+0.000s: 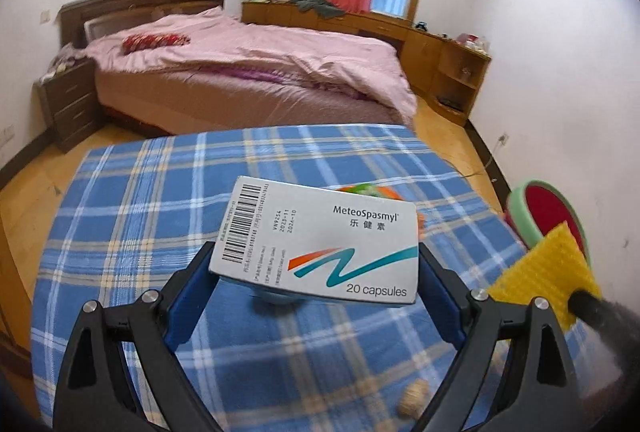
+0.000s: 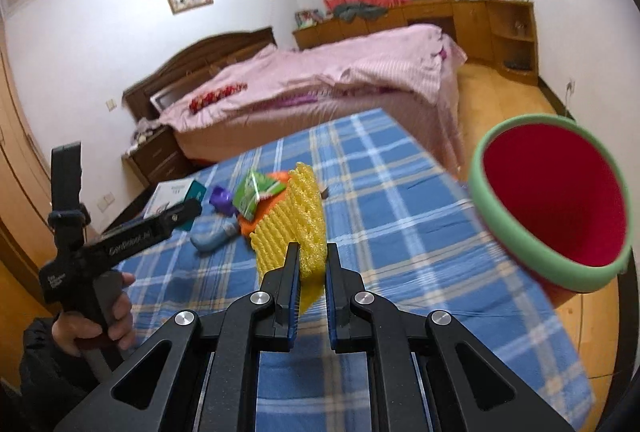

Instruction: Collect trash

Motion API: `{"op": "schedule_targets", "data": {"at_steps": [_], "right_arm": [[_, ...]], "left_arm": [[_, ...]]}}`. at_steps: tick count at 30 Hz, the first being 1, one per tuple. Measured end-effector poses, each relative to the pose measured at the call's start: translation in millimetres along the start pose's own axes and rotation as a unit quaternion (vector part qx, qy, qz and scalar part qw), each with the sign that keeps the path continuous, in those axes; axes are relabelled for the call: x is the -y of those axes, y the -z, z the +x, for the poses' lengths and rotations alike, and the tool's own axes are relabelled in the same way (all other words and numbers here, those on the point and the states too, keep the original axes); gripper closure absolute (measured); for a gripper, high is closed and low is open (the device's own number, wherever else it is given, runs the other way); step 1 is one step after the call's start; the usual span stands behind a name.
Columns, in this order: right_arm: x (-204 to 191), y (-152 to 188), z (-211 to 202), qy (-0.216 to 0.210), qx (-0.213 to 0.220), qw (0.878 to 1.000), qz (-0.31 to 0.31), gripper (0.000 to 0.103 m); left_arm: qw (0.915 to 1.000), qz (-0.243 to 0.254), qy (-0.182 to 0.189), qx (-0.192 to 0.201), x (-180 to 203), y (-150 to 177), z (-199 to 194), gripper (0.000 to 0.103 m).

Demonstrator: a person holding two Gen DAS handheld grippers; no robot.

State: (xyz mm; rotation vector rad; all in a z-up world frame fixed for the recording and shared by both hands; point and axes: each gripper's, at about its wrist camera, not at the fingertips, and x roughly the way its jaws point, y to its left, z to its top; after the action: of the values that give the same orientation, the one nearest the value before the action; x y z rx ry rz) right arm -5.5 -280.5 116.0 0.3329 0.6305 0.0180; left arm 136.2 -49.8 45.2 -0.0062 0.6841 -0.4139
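Observation:
My left gripper (image 1: 316, 256) is shut on a white medicine box (image 1: 320, 240) marked "20 capsules" and holds it above the blue plaid table (image 1: 160, 200). My right gripper (image 2: 312, 256) is shut on a yellow foam net (image 2: 296, 216), also seen at the right of the left wrist view (image 1: 540, 268). A red bin with a green rim (image 2: 552, 200) stands open at the table's right edge, to the right of my right gripper; it shows in the left wrist view (image 1: 548, 212) too. A green packet (image 2: 256, 192), orange wrapper (image 2: 276, 180), purple piece (image 2: 222, 198) and bluish bottle (image 2: 216, 236) lie on the table.
A small tan crumpled piece (image 1: 414, 398) lies on the table near me. A bed with a pink cover (image 1: 248, 64) stands beyond the table. Wooden cabinets (image 1: 440, 52) line the far wall. A nightstand (image 1: 68, 100) is left of the bed.

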Motion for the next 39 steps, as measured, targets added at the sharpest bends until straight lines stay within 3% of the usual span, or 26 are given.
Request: {"op": "schedule_targets", "data": {"at_steps": [12, 18, 29, 39], "right_arm": [[42, -5, -53, 0.01, 0.06, 0.997, 0.045, 0.092], [68, -5, -77, 0.021, 0.086, 0.993, 0.072, 0.092], [122, 0, -104, 0.065, 0.117, 0.984, 0.117, 0.092], [174, 4, -96, 0.109, 0.112, 0.972, 0.174, 0.092]], "left_arm": [[0.9984, 0.032, 0.045, 0.007, 58, -7, -49, 0.011], [0.9963, 0.045, 0.074, -0.003, 93, -9, -53, 0.011], [0.9884, 0.09, 0.117, -0.035, 172, -11, -27, 0.011], [0.9794, 0.126, 0.146, -0.059, 235, -9, 17, 0.011]]}}
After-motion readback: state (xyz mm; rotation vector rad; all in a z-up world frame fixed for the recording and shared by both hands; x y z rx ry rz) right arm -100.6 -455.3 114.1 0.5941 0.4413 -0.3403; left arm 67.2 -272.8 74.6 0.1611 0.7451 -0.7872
